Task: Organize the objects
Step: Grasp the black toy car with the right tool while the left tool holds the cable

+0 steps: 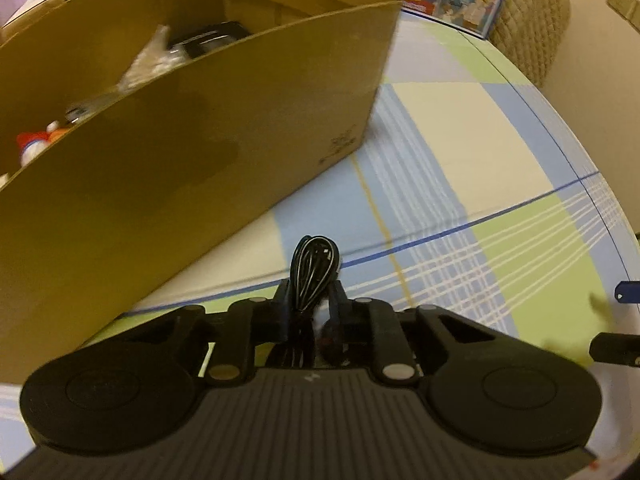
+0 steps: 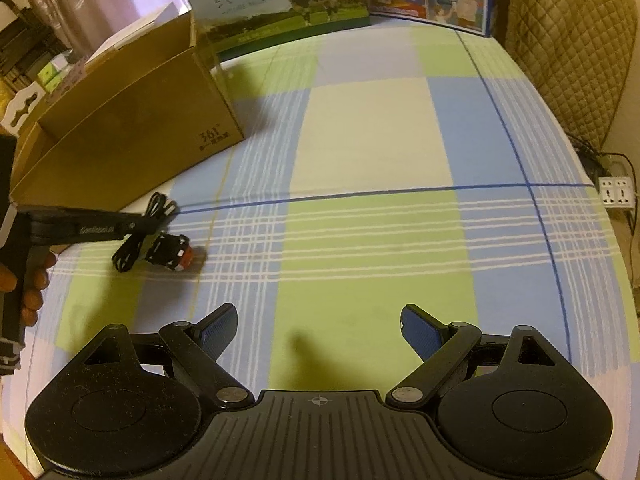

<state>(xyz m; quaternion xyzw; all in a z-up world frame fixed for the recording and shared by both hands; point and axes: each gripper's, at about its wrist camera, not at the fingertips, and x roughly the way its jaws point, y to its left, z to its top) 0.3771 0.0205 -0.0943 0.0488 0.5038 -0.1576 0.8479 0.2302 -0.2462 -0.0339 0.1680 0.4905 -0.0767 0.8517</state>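
A table [image 2: 372,128] covered by a checked cloth in blue, green and cream is seen in both views. An open cardboard box [image 1: 192,132] is stood on its left part; assorted items are seen inside, too blurred to name. Two printed cartons [image 2: 280,4] are stood along the far edge, and a quilted chair back [image 2: 568,60] is seen beyond the right edge. A white power strip [image 2: 618,192] is seen lower right of the table.

The left gripper [image 1: 312,300] is tilted down toward the cloth just beside the box's near wall. Its jaws are closed tight on a coiled black cable [image 1: 314,268], whose loop is seen sticking up between the blue pads [image 1: 282,304]. From the right wrist view, the cable's lower part and a small black piece with a red end [image 2: 170,252] are seen below the fingers, at the cloth; contact with the cloth cannot be told. The handle is gripped by a hand [image 2: 28,288] at the left edge.

The right gripper [image 2: 320,332] is held over the green patch with jaws spread wide and nothing between them.
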